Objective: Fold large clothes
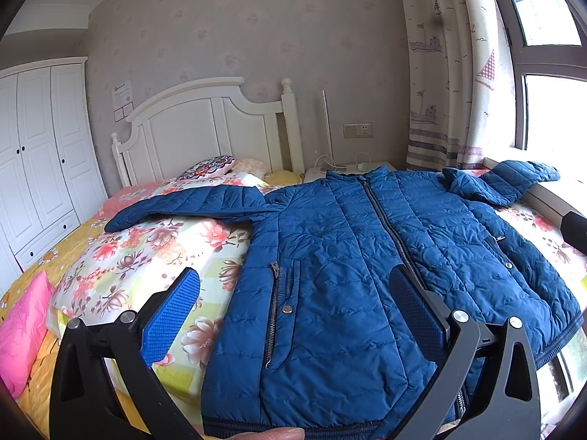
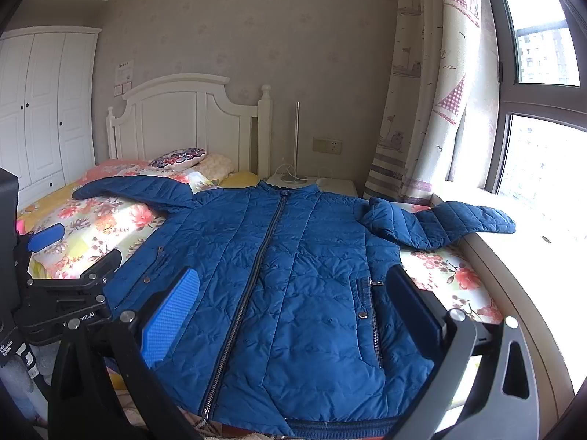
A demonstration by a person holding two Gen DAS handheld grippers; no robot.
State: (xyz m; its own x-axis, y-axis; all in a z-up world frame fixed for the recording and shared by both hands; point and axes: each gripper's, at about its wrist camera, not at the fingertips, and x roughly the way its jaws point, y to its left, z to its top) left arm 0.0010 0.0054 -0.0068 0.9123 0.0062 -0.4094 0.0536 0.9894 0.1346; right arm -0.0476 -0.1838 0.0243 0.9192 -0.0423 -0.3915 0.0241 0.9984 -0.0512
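A blue quilted jacket (image 1: 348,256) lies flat and zipped on the bed, front up, collar toward the headboard, both sleeves spread out; it also shows in the right wrist view (image 2: 279,275). Its left sleeve (image 1: 190,205) rests on the floral quilt. Its right sleeve (image 2: 440,220) is bent toward the window sill. My left gripper (image 1: 297,286) is open above the jacket's lower left front. My right gripper (image 2: 293,286) is open above its lower right front. The left gripper (image 2: 73,253) also shows at the left of the right wrist view.
A floral quilt (image 1: 146,253) covers the bed. A pink pillow (image 1: 22,330) lies at the near left. A white headboard (image 1: 205,128) and pillows stand at the far end. A white wardrobe (image 1: 40,154) is at the left, a nightstand (image 2: 330,183), curtain and window sill (image 2: 513,275) at the right.
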